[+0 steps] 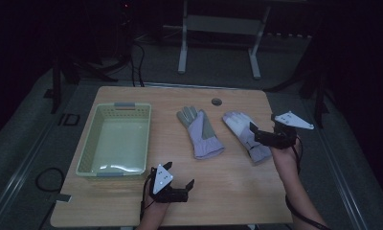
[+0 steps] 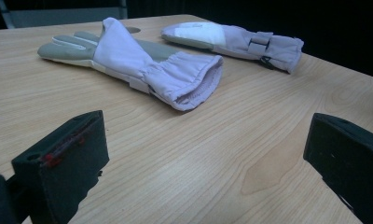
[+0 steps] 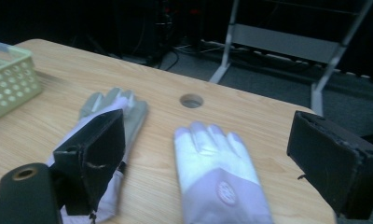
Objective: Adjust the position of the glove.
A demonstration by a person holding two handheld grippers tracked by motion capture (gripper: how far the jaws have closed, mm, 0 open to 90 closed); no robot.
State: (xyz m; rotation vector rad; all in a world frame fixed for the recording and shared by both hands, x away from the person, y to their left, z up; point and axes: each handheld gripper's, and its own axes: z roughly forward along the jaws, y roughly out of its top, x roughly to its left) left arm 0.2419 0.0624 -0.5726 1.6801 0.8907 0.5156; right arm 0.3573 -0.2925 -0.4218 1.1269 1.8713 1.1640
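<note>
The right glove [image 1: 244, 134] lies flat at the right of the table [image 1: 228, 191], fingers pointing far. The right gripper [image 1: 261, 134] hovers over its cuff, jaws wide open, gripping nothing. Just left lies the left glove [image 1: 201, 132]. The left gripper [image 1: 182, 189] sits near, jaws open. A basket [image 1: 84, 153] stands far left.

Left gripper [image 2: 203, 158] low over wooden table [image 2: 184, 163], jaws wide apart, nothing between them but bare wood. Left jaw shows red marking along inner edge. Near glove [image 2: 138, 65] lies flat ahead, lavender with grey-green palm and fingers, gathered cuff open toward camera, fingers pointing away to left. Far glove [image 2: 236, 42] lies behind it to right, lavender with white patch, strap and buckle near cuff, close to table edge. Gloves apart, not touching. Round hole in tabletop [image 2: 133, 30] partly hidden behind near glove.
</note>
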